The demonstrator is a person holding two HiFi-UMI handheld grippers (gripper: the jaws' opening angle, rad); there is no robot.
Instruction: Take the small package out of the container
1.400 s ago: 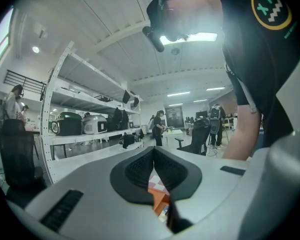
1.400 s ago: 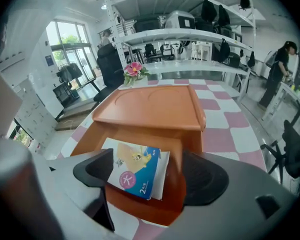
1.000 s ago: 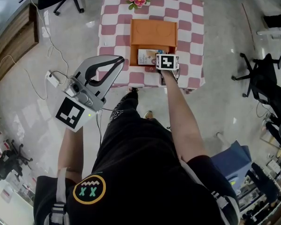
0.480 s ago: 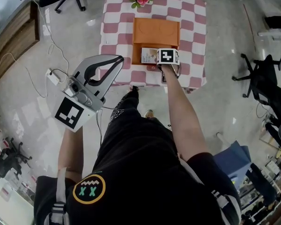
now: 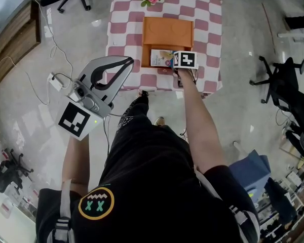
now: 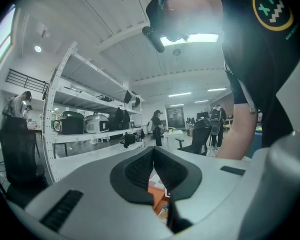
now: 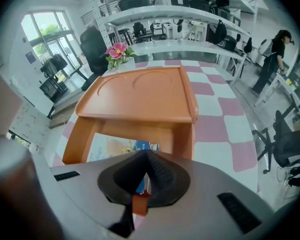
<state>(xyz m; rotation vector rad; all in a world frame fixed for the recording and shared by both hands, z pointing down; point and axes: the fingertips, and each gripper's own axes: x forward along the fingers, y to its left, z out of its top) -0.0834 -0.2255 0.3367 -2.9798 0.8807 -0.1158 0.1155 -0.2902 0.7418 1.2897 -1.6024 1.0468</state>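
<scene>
my right tongs point(image 7: 147, 159) have just been closing and now stand narrow. in the right gripper view the pads meet at the tips, low in the middle of the frame, and a sliver of the package's point(image 7: 115, 146) blue print shows in the slit between them. i read that as a pinch on its near edge, though i see too little of the bite to be sure how deep it is. in the head view these tongs point(image 5: 178, 64) point steeply down at the upper middle of the frame, over the container's point(image 5: 167, 32) near end.

the package point(image 5: 161, 58) lies flat in the open near part of the container point(image 7: 140, 94), under and left of my tips. the far part is roofed by an orange panel.

it looks thin, flat and light, a printed packet that is probably glossy and somewhat limp. weight should be no trouble, but slip and flop may be. the edge is the only place to take it while it lies flat. i judge it must come up over the near wall without dragging, or it could pull free.

my left tongs point(image 6: 153, 151) are together on nothing, held level at the left of the head view point(image 5: 129, 62), well apart from the table point(image 5: 207, 14).
</scene>
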